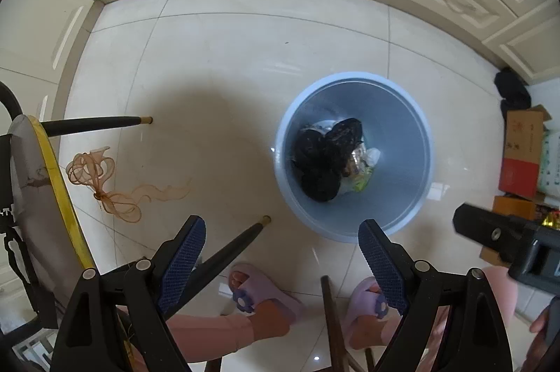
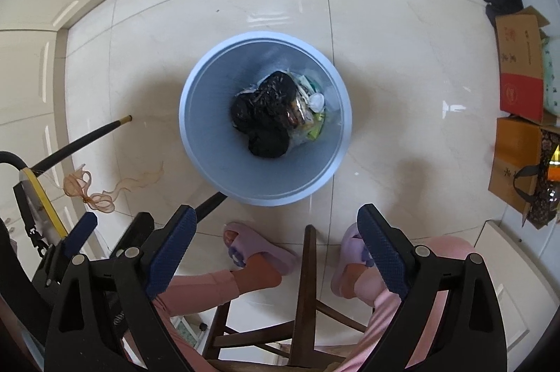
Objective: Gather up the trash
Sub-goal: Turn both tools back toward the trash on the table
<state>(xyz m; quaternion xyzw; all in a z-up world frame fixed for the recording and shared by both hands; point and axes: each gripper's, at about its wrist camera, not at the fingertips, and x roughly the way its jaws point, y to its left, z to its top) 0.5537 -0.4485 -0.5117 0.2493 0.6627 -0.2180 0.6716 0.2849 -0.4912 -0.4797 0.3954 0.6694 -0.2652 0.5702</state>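
Both grippers hanging over blue bin (image 2: 196, 141) w/ bagged trash (image 2: 266, 116); right gripper (image 2: 276, 244) released, empty; left gripper (image 1: 281, 249) released too; ribbon (image 1: 105, 186) lying on floor nr chair.

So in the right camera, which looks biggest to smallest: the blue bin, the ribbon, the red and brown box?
1. Blue bin
2. Red and brown box
3. Ribbon

The box lies at the warped edge, so its look may mislead.

Trash (image 2: 269, 116) inside bin (image 2: 210, 148), ribbon (image 2: 101, 186) left.
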